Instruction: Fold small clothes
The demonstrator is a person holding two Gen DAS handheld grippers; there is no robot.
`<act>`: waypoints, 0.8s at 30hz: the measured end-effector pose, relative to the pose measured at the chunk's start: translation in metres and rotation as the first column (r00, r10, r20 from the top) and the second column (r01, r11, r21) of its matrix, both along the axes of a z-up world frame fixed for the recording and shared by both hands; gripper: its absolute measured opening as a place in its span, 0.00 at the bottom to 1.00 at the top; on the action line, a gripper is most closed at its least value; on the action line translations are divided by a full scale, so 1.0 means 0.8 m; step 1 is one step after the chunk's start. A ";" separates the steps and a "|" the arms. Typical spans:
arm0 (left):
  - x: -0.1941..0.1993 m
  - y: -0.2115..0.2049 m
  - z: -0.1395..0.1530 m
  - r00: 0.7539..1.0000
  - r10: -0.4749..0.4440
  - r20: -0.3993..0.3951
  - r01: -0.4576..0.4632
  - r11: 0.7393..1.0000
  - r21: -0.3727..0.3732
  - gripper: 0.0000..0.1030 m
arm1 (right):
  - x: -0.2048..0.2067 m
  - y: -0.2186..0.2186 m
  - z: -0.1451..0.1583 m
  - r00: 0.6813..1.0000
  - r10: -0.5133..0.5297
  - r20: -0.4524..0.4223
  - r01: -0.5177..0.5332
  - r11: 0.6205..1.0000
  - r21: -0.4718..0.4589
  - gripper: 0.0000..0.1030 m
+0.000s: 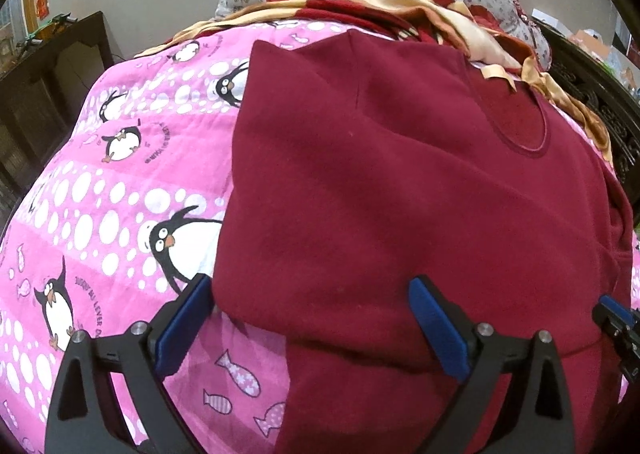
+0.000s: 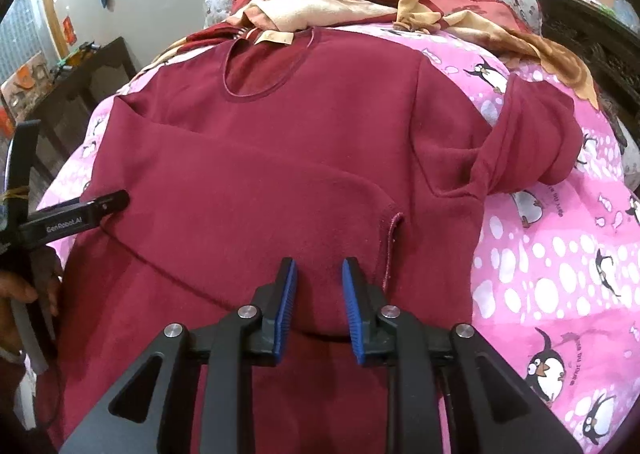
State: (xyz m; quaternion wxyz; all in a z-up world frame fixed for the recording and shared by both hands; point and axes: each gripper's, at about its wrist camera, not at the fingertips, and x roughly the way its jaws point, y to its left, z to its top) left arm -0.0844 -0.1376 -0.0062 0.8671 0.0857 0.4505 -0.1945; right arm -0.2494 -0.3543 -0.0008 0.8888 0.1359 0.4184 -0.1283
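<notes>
The maroon shirt (image 2: 304,158) is lying front-up on the pink penguin quilt (image 2: 552,254), one sleeve folded across its chest. The left gripper (image 1: 312,318) is gaping wide over the shirt's near edge, gripping nothing. The right gripper (image 2: 319,302) is hovering over the folded sleeve cuff, its blue pads (image 2: 354,310) parted a little, nothing between them.

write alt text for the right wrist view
A dark red sweater lies flat on a pink penguin-print blanket, one sleeve folded across its body and the other bunched at the right. The right gripper hovers open over the lower part of the sweater, with the left gripper at its left edge.
</notes>
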 end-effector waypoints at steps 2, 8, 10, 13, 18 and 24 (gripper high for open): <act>-0.001 0.000 0.000 1.000 -0.002 0.000 0.002 1.000 0.002 0.97 | -0.001 -0.002 0.000 1.000 0.001 0.012 -0.001 1.000 0.019 0.40; -0.014 0.005 0.012 1.000 -0.008 0.006 0.008 1.000 0.015 0.97 | -0.001 -0.001 -0.001 1.000 0.002 0.019 -0.003 1.000 0.018 0.41; -0.022 0.008 0.019 1.000 -0.012 0.017 0.012 1.000 0.010 0.97 | -0.002 -0.001 -0.001 1.000 0.003 0.027 -0.003 1.000 0.022 0.41; -0.035 0.015 0.031 0.999 -0.017 0.036 0.017 1.000 -0.015 0.97 | -0.004 -0.003 -0.002 0.999 0.004 0.033 -0.005 1.000 0.026 0.41; -0.047 0.041 0.046 0.999 0.015 0.031 -0.013 0.997 -0.080 0.97 | -0.005 -0.003 -0.002 0.999 0.004 0.041 -0.005 1.000 0.028 0.41; -0.048 0.075 0.053 0.996 0.081 0.025 -0.078 0.993 -0.086 0.97 | -0.007 -0.003 -0.003 0.999 0.004 0.047 -0.005 1.000 0.029 0.41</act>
